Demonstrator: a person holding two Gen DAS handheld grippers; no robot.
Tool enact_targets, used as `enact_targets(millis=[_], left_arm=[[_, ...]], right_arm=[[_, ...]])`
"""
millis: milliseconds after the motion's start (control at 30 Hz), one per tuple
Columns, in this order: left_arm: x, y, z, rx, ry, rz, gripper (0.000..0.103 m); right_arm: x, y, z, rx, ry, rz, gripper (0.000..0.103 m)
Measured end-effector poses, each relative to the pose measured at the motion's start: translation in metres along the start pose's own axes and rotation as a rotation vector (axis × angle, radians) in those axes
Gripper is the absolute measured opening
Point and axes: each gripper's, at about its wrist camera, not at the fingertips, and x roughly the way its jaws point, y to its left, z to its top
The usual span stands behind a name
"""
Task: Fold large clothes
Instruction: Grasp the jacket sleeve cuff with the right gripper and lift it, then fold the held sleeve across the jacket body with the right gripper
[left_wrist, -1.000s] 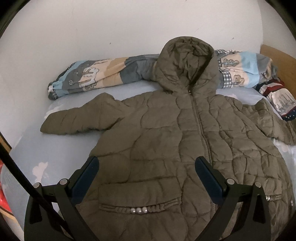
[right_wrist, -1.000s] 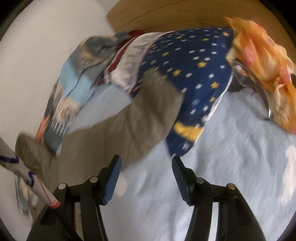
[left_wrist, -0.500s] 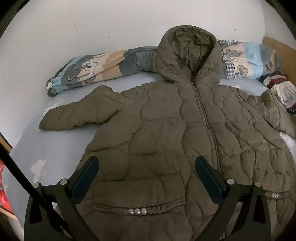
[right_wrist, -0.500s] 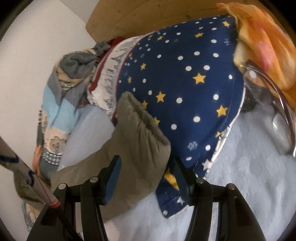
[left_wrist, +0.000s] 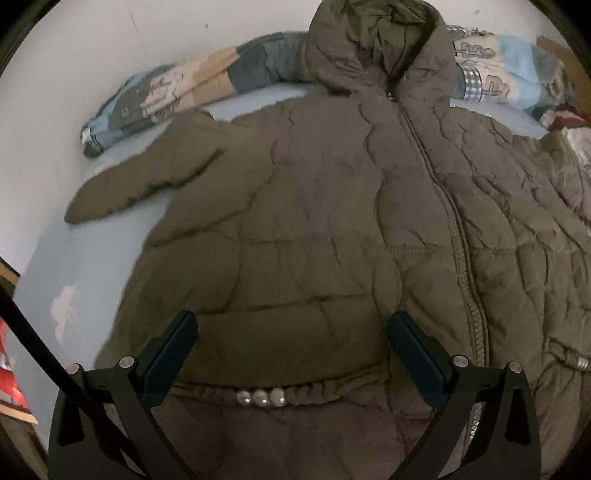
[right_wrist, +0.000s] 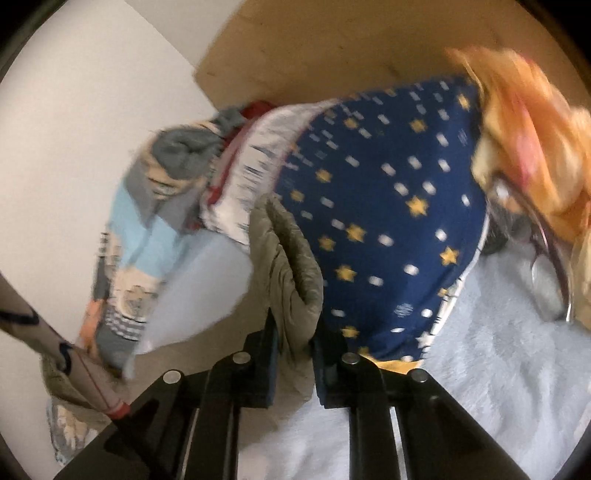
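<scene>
An olive quilted hooded jacket (left_wrist: 332, 221) lies front up and zipped on the pale blue bed, hood at the far side, one sleeve (left_wrist: 140, 184) stretched out to the left. My left gripper (left_wrist: 291, 339) is open and empty just above the jacket's lower front, over a pocket with silver beads (left_wrist: 260, 398). In the right wrist view my right gripper (right_wrist: 293, 332) is shut on the cuff of the jacket's other sleeve (right_wrist: 291, 266), which stands up between the fingers.
A rolled patterned quilt (left_wrist: 192, 85) lies along the white wall behind the hood. A navy star-print pillow (right_wrist: 388, 221) and an orange cloth (right_wrist: 528, 140) sit right behind the held sleeve, against a wooden headboard (right_wrist: 351, 48). Pale blue bedsheet (right_wrist: 498, 350) lies at right.
My right gripper moved up to the sleeve cuff and closed on it. My left gripper moved forward and lower over the jacket, staying open.
</scene>
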Motion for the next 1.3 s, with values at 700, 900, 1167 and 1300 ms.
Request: enact_targets(millis=[700,900,1167,1300], left_arm=[[-0.062,0.057,0.023,-0.121,-0.149,-0.05,0.103],[-0.067,0.089,0.022,-0.18,-0.157,-0.057,0.103],[-0.066,0.113,0.021,-0.237,-0.145,-0.057,0.103],[-0.064,0.118,0.021,-0.249,-0.135,-0.061,0.103]], right_arm=[[-0.158,0.282,-0.03,-0.32,-0.03,0.393,0.016],[-0.16,0.355,-0.088,-0.435,0.082,0.444,0.016],[-0.12,0.416,-0.197,-0.565,0.223,0.473,0.016],[-0.085,0.429,-0.254,-0.608,0.308,0.466,0.016]])
